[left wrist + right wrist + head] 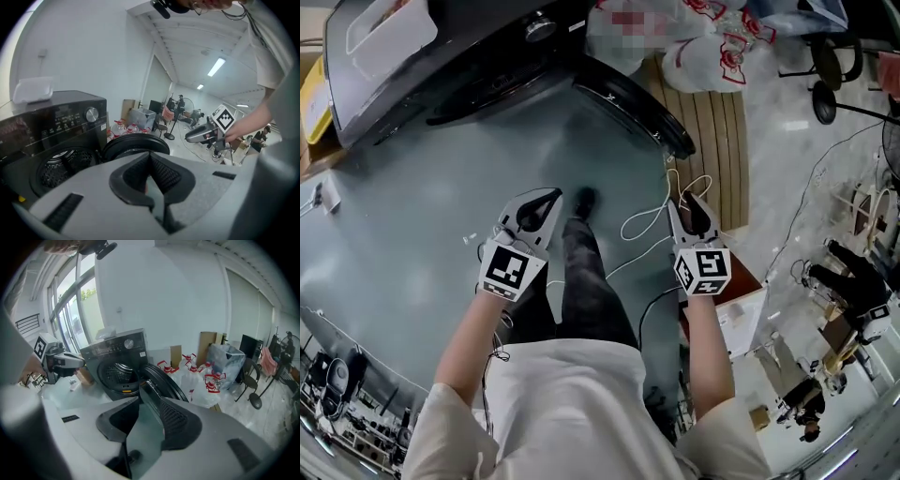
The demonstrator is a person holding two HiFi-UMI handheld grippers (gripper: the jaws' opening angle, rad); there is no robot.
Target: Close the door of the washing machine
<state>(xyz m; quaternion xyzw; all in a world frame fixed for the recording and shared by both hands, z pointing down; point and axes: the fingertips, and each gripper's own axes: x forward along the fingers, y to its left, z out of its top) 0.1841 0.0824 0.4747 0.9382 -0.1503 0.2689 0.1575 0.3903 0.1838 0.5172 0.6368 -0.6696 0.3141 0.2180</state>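
The dark washing machine (441,56) stands at the top of the head view, with its round door (642,103) swung open to the right. My left gripper (551,199) and right gripper (689,202) hang over the grey floor, well short of the machine, and neither touches anything. The left gripper view shows the drum opening (65,166) and the door (136,143) beyond my left gripper (150,157), whose jaws stand narrowly apart and empty. In the right gripper view the door (161,380) is edge-on ahead of my right gripper (142,390), which is open wider with only floor between its jaws.
White bags with red print (712,47) lie to the right of the door beside a wooden slatted strip (712,122). White cables (661,220) loop on the floor near the right gripper. A cardboard box (741,300) is at the right and a white tub (389,28) sits on the machine.
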